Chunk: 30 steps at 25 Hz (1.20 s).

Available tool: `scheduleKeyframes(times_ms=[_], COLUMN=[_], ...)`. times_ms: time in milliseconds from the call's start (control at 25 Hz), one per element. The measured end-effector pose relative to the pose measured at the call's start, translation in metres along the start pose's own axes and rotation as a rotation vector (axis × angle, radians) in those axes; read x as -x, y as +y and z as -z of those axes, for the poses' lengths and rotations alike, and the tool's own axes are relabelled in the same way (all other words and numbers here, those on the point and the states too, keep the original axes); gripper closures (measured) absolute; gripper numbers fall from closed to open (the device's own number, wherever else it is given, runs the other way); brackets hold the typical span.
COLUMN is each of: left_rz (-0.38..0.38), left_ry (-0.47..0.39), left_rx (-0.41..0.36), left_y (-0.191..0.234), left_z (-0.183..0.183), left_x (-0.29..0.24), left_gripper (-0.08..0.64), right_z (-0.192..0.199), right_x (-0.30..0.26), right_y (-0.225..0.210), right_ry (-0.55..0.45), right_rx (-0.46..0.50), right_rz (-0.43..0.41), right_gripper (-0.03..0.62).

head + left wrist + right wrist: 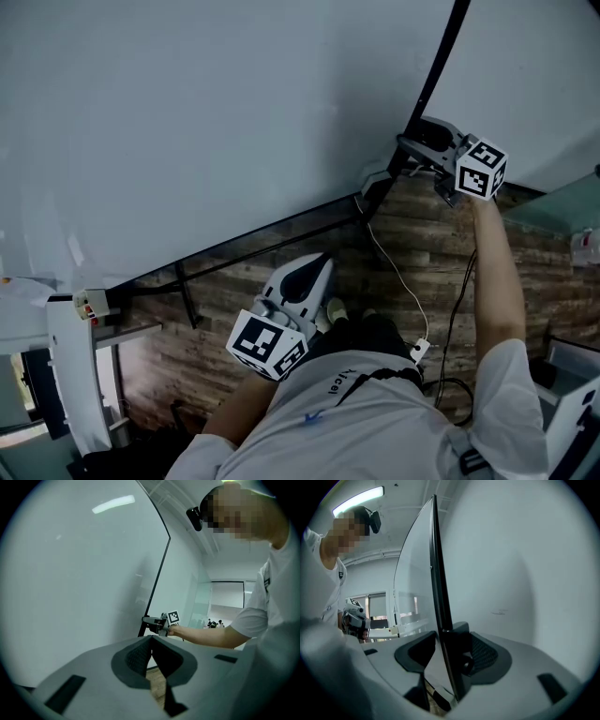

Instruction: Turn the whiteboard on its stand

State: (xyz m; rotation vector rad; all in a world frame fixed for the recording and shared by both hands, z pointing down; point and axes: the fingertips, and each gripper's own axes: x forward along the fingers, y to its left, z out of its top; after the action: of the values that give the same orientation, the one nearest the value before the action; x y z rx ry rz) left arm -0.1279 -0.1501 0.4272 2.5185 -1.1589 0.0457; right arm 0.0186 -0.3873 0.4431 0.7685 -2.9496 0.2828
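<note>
The whiteboard [187, 122] fills the upper head view, tilted, with a black frame [244, 242] along its lower edge. My right gripper [424, 148] is at the board's corner, shut on the black frame edge [438, 573], which runs straight between its fingers [485, 653]. The board's white face [520, 573] lies to the right of that edge. My left gripper [314, 270] hangs low near the person's body, apart from the board. It is shut [151, 640] with nothing in it and points toward the right gripper [159, 623].
The stand's white upright [70, 375] with its pivot [89, 305] is at the lower left. A white cable [398, 281] runs down over the wooden floor [422, 234] to a small box [419, 350]. Glass partitions [204, 597] stand beyond the board.
</note>
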Motion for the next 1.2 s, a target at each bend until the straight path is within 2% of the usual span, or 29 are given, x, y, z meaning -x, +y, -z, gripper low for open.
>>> scheduleKeyframes(times_ms=[320, 560, 1000, 1200], left_rz=[0.016, 0.008, -0.03, -0.047], left_ry=[-0.022, -0.021, -0.03, -0.029], left_rx=[-0.003, -0.01, -0.01, -0.018], left_y=[-0.014, -0.061, -0.13, -0.161], left_z=[-0.008, 0.019, 0.046, 0.057], left_x=[-0.001, 0.011, 0.039, 0.046], left_gripper=[0.548, 0.548, 0.548, 0.548], right_z=[-0.002, 0.021, 0.039, 0.04], right_x=[0.013, 0.045, 0.073, 0.098], right_y=[0.024, 0.059, 0.109, 0.128], right_ry=[0.0, -0.02, 0.001, -0.023], right_rx=[0.012, 0.007, 0.008, 0.012], right_rz=[0.037, 0.062, 0.089, 0.101], right_gripper=[0.356, 0.356, 0.359, 0.364])
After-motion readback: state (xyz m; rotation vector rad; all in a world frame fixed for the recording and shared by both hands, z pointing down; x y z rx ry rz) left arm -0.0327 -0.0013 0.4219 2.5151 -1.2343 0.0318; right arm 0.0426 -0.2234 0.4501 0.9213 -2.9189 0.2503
